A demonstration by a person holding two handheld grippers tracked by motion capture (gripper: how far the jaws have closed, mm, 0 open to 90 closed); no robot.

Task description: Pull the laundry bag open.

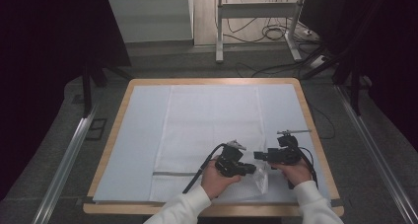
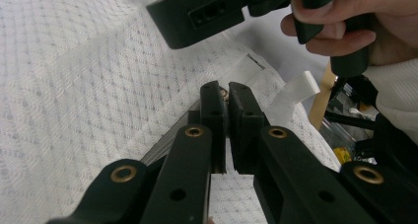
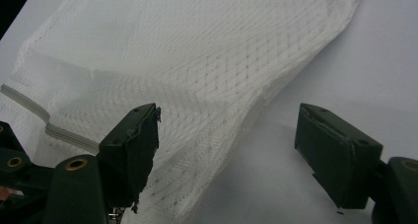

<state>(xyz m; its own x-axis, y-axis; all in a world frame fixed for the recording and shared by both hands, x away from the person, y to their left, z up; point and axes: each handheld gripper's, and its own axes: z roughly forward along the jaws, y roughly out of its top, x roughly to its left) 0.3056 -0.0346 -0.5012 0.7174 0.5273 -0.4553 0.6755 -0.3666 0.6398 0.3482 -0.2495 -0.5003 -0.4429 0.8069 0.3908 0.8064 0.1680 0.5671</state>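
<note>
Mesh bag (image 1: 212,130) zipper pull pinched by left claw (image 2: 227,93); right claw (image 3: 226,150) agape.

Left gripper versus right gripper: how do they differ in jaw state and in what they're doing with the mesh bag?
The left gripper has its jaws shut, apparently on a small metal zipper pull at the mesh bag's zipper; the right gripper has its jaws wide open, holding nothing. The left gripper's jaws meet at the bag's edge; the right gripper's straddle a raised fold of mesh without closing on it. Both are hand-held, black, and sit at the bag's near right corner.
</note>
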